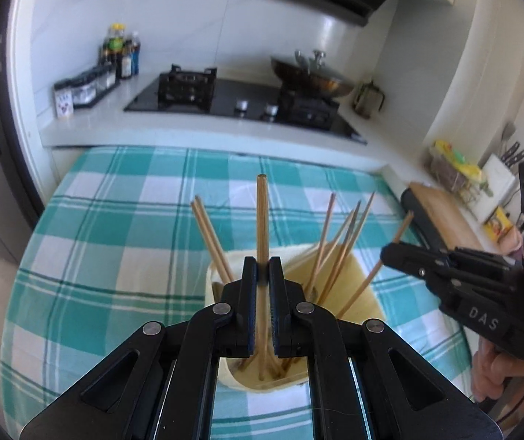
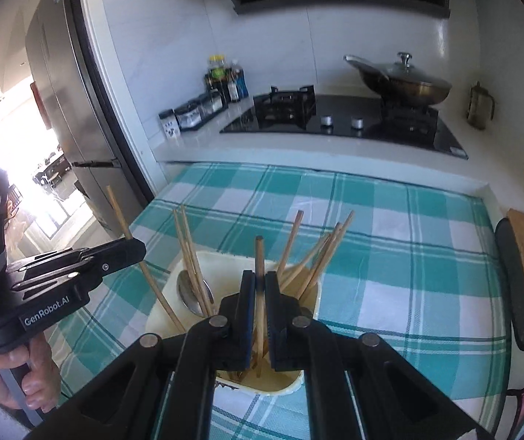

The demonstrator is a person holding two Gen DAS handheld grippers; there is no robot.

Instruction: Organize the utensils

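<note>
Checked cloth (image 1: pixel 108 220), teal and white, covering the work surface before the hob (image 1: pixel 247 99). Cream utensil holder (image 2: pixel 298 385) standing on the cloth, two compartments as far as can be told; one holds a metal spoon (image 2: pixel 188 293) with a few chopsticks, the other a loose sheaf of chopsticks (image 2: pixel 320 253) leaning outward. Left gripper (image 1: pixel 262 267), fingers clamped narrow on one chopstick (image 1: pixel 261 216), its lower end inside the holder. Right gripper (image 2: pixel 260 282), likewise pinched on a single chopstick (image 2: pixel 259 256) over the holder. Progress: most sticks appear housed; these two await release. The holder's floor and divider are hidden behind the grippers; any utensils off the cloth cannot be made out.
</note>
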